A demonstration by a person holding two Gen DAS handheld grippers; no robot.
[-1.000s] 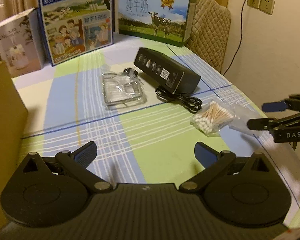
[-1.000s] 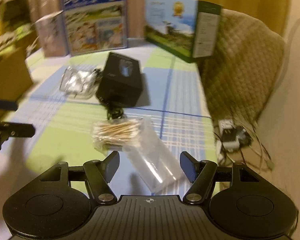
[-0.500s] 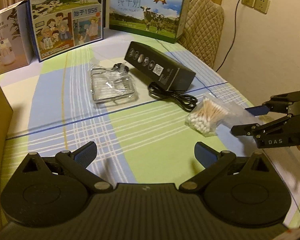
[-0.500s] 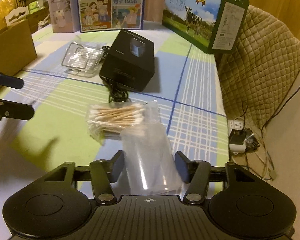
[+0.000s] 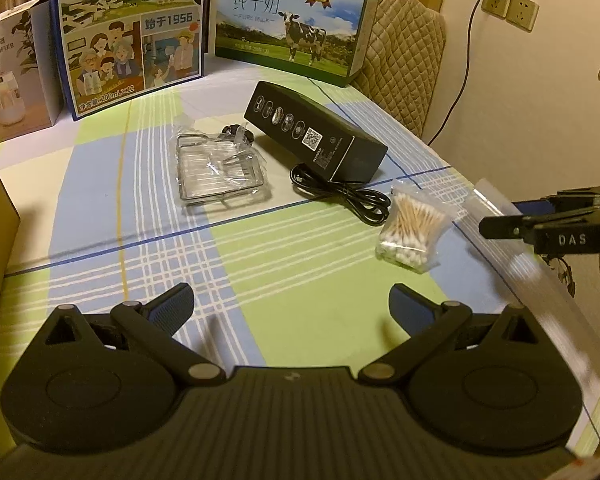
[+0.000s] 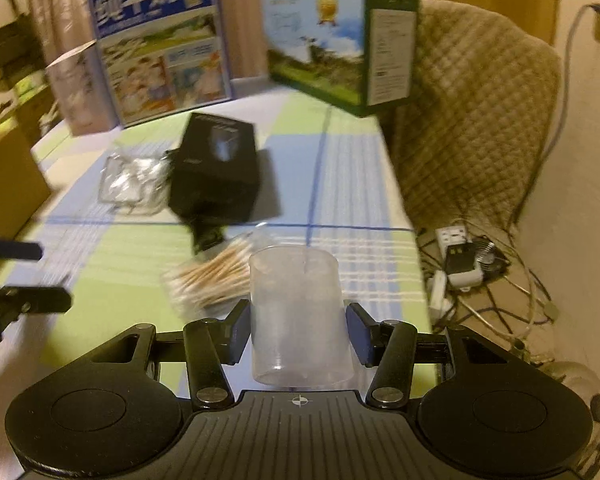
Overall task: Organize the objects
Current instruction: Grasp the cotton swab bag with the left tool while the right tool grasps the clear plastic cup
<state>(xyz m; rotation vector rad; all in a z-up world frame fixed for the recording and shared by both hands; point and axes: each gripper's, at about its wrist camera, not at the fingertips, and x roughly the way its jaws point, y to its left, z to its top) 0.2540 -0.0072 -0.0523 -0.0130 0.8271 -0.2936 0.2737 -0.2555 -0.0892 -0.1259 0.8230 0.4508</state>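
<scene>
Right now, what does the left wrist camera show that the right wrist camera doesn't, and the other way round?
Only the left wrist view shows the open left gripper from behind and a black cable coiled on the tablecloth. Only the right wrist view shows the floor clutter of a power strip and wires, and the right gripper closed on a clear plastic cup. Both show the cotton swabs, black box and milk cartons.

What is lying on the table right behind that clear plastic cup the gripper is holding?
Behind the clear cup, held in the right gripper, lies a bag of cotton swabs, then a black box. The cup hides part of the bag and the tablecloth behind it.
</scene>
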